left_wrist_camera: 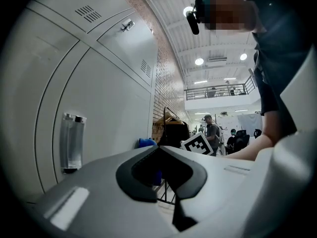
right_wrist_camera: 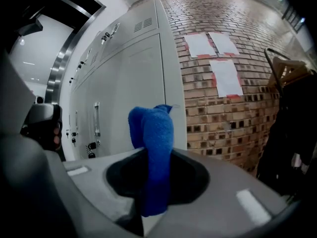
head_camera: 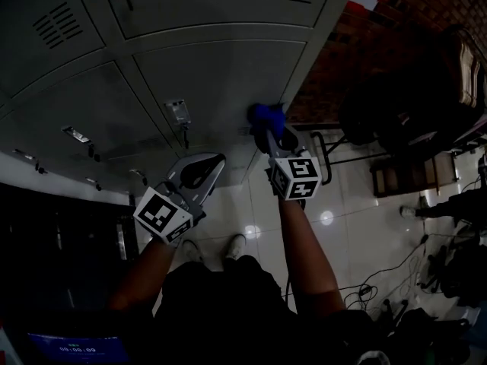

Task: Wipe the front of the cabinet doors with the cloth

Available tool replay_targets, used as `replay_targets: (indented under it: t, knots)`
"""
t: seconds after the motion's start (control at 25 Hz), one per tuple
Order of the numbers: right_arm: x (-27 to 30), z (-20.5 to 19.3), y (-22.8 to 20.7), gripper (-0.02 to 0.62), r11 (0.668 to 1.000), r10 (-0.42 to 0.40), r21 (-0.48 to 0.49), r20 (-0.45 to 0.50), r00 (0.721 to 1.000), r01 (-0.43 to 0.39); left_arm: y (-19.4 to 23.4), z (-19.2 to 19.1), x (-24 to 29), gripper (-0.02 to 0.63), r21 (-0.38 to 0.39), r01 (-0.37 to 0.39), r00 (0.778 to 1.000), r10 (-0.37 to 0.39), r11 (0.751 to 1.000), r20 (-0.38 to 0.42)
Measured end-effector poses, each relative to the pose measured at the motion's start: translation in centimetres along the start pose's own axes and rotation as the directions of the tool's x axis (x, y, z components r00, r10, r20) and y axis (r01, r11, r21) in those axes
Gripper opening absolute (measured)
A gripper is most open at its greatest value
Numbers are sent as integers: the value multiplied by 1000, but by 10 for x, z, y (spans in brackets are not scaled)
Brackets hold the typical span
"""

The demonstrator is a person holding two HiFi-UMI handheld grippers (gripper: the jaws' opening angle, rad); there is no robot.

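Grey cabinet doors (head_camera: 221, 82), brick wall (head_camera: 335, 59) beside | my right gripper (head_camera: 272, 134) clamped on blue cloth (head_camera: 268, 116) at lower door's right edge | my left gripper (head_camera: 215, 160) closed, empty, nearby

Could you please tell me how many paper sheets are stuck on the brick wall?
3: left upper sheet, right upper sheet, third sheet below them; others may be hidden.
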State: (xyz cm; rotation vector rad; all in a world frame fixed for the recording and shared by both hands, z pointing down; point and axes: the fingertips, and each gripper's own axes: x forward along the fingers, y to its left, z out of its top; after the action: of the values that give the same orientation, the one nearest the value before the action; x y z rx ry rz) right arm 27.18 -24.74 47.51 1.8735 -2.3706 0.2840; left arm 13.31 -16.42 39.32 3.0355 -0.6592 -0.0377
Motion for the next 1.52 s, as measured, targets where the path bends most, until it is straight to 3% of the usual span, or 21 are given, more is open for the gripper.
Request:
replay_targets:
  t: [0.16,0.24,0.44,0.6,0.76,0.92,1.12,1.32,1.52]
  knots:
    - [-14,-4,-10,84,999,-32,-41,1,999,32,-14,-9,4,0,-2,28,1000,-28,1000,-5]
    - [-16,-5,4,84,998,-8,-56,5,1000,8,-17,-14,-2,0,-2,25,1000,-25,1000,-9]
    - [-6,-24,88,84,986,159,-43,-17,987,-160,-15,-24,-34,0,0,-21,999,21,1000,-41]
    - [7,-41,175,84,945,316,-73,-61,947,-320,-6,-31,-73,0,-13,-75,996,75,997,-57]
    - [33,-52,235,84,912,392,-92,-97,915,-401,8,-29,-115,0,-18,-151,987,150,988,-58]
    - [59,-38,240,84,932,349,-79,-74,934,-355,19,-27,-150,0,-23,-204,978,202,979,-60]
    - [69,-41,251,84,926,337,-148,-94,937,-348,27,-28,-179,0,-46,-244,969,242,969,-56]
    - [61,-48,220,84,955,285,-62,-92,954,-291,25,-28,-180,0,-51,-226,973,224,973,-48]
    - [53,-52,216,84,934,324,-124,-107,940,-336,19,-30,-164,0,-44,-191,981,190,981,-34]
